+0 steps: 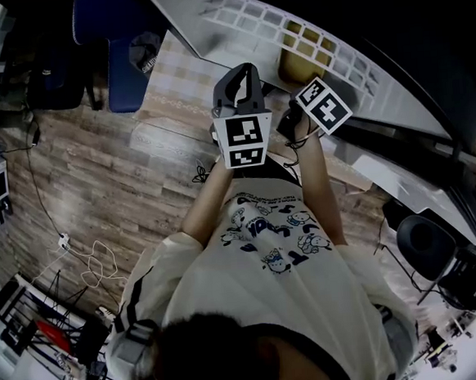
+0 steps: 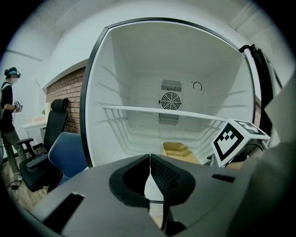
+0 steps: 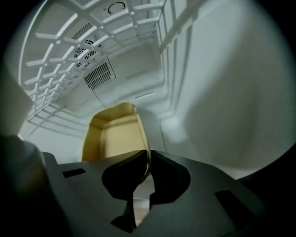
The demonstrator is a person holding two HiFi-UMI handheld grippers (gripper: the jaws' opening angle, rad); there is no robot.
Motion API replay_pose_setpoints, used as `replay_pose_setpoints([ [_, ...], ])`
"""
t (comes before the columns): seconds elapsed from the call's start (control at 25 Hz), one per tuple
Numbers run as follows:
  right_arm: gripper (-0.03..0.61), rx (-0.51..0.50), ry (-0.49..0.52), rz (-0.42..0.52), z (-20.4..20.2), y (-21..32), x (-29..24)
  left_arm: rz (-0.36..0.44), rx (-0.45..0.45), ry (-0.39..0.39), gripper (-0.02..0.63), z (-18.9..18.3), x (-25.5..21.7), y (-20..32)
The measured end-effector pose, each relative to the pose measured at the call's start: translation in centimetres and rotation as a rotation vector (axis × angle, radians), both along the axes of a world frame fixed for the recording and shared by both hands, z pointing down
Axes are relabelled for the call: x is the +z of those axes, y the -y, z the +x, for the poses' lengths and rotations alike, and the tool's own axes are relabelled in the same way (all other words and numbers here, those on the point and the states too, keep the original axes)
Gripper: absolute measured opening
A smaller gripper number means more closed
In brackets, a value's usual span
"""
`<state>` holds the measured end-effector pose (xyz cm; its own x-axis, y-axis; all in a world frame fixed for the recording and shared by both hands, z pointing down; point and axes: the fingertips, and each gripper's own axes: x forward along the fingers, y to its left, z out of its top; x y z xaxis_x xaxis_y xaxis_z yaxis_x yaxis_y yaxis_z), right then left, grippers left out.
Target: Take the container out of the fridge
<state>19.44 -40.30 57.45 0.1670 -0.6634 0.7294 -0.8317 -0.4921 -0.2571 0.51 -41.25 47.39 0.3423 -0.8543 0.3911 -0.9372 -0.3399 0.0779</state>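
My right gripper [image 3: 146,159] pinches just the thin side wall of the yellow container [image 3: 113,139] on the fridge [image 3: 217,92] floor, so it could slip or tip when pulled; my left gripper [image 2: 149,162] hangs pressed shut, empty.

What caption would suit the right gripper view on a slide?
Right gripper pinching a wall of the yellow container inside the white fridge, beneath its wire shelf.

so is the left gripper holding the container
No, the left gripper is shut on nothing; the container sits beyond it in the fridge.
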Motion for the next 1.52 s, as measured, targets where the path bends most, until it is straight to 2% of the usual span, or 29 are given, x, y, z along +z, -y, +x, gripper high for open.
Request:
replay_pose_setpoints([
  [0.56, 0.043, 0.032, -0.017, 0.013, -2.5, -3.5, -1.7, 0.020, 0.068, -0.015, 0.018, -1.3, -1.3, -2.3],
  [1.52, 0.043, 0.120, -0.006, 0.024, -8.4, -14.8, -3.1, 0.050, 0.202, -0.037, 0.018, -5.3, -2.8, -10.8],
])
